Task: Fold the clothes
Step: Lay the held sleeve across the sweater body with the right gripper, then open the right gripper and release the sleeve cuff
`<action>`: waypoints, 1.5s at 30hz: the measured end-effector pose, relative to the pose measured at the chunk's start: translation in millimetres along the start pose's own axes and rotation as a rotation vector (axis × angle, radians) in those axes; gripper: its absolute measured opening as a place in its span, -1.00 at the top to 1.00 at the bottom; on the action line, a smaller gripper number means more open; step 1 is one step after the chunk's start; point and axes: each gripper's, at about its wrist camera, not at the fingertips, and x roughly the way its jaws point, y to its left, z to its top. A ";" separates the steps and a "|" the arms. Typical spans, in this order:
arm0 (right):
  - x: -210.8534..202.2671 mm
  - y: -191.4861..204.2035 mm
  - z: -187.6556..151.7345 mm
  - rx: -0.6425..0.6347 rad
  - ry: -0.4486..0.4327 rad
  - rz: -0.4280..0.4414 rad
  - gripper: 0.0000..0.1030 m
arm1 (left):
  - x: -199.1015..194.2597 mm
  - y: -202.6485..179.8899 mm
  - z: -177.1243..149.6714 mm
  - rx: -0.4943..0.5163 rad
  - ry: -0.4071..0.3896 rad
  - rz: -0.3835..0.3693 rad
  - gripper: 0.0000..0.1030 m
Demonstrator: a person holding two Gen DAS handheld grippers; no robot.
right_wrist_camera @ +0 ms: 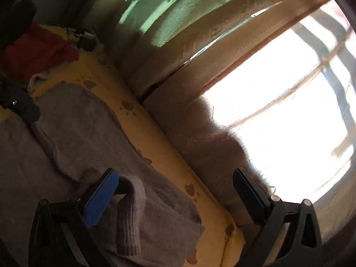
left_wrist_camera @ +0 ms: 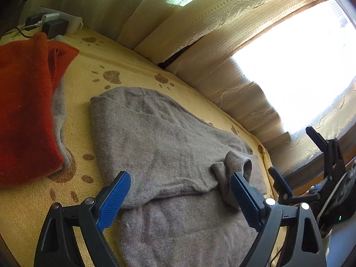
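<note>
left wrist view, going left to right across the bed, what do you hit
red sweater → grey sweater → its sleeve cuff → right gripper at the bed's right edge

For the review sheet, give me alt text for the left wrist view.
A grey sweater lies partly folded on a yellow paw-print cover, between the open left tongs. A folded red garment lies to the left, and the open right tongs are at the right edge.

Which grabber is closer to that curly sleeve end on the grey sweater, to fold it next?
Probably the right gripper. It is open, and one finger sits right beside the cuff of the grey sweater. The left gripper is open too, with the cuff by its right finger.
</note>
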 end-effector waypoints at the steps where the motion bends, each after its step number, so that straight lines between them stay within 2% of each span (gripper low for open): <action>1: -6.8 16.7 7.5 -0.103 -0.045 0.003 -1.00 | -1.1 3.8 1.4 -0.014 -0.005 0.001 -0.80; 3: -14.8 40.9 21.7 -0.245 -0.116 0.017 -1.00 | -2.9 10.4 4.2 -0.039 -0.012 0.004 -0.80; 5: -12.9 40.2 32.4 -0.233 -0.128 0.004 -1.00 | -4.8 14.6 5.6 -0.056 -0.019 0.005 -0.80; 7: -12.4 14.7 36.8 -0.089 -0.127 0.020 -1.00 | -6.2 17.0 6.5 -0.068 -0.022 0.002 -0.80; 9: -9.0 -26.2 32.0 0.149 -0.106 0.077 -1.00 | -6.3 17.9 6.8 -0.077 -0.018 -0.001 -0.80; 11: 2.0 -68.1 12.8 0.448 -0.062 0.213 -1.00 | -5.2 17.8 6.2 -0.086 -0.006 -0.011 -0.80; 13: 21.3 -100.8 -24.4 0.790 0.001 0.430 -1.00 | -3.0 16.3 4.8 -0.094 0.010 -0.027 -0.80; 15: 44.4 -113.9 -68.7 1.114 0.068 0.656 -1.00 | -1.5 13.4 3.4 -0.091 0.019 -0.035 -0.80; 16: 51.9 -111.4 -87.0 1.228 0.096 0.728 -1.00 | -1.2 12.0 2.6 -0.087 0.022 -0.037 -0.80; 17: 55.8 -106.2 -101.0 1.300 0.118 0.777 -1.00 | -0.8 10.5 1.9 -0.084 0.025 -0.039 -0.80; 20: 54.6 -80.0 -118.9 1.374 0.155 0.888 -1.00 | -0.2 8.6 0.7 -0.080 0.030 -0.042 -0.80; 24: 57.8 -49.3 -125.2 1.533 0.161 1.127 -1.00 | -0.1 12.4 1.6 -0.099 0.031 -0.036 -0.80; 26: 64.4 -36.3 -122.1 1.554 0.216 1.172 -1.00 | -1.5 13.3 2.1 -0.105 0.028 -0.037 -0.80; 27: 68.7 -31.7 -118.9 1.540 0.248 1.165 -1.00 | -2.3 13.7 2.4 -0.107 0.026 -0.037 -0.80; 31: 93.8 -27.6 -117.7 1.490 0.369 1.008 -1.00 | -4.4 14.7 3.6 -0.111 0.021 -0.039 -0.80; 33: 110.2 -30.4 -122.5 1.502 0.422 0.916 -1.00 | -4.2 16.5 4.0 -0.120 0.023 -0.039 -0.80; 34: 116.6 -32.8 -123.9 1.518 0.424 0.897 -1.00 | -4.1 17.4 4.2 -0.123 0.024 -0.039 -0.80; 37: 127.5 -44.9 -115.6 1.522 0.375 0.845 -1.00 | -3.8 20.5 4.5 -0.135 0.025 -0.034 -0.80; 40: 128.2 -56.8 -88.3 1.454 0.224 0.827 -1.00 | -5.6 26.7 5.7 -0.158 0.014 -0.023 -0.80; 41: 127.7 -58.4 -76.8 1.433 0.156 0.861 -1.00 | -6.3 28.9 6.3 -0.167 0.009 -0.019 -0.80; 43: 124.2 -53.8 -50.9 1.382 0.026 1.027 -1.00 | -9.4 34.5 7.6 -0.188 -0.009 -0.006 -0.80; 45: 113.3 -43.5 -20.0 1.277 -0.049 1.181 -1.00 | -13.4 41.4 9.1 -0.216 -0.028 0.005 -0.80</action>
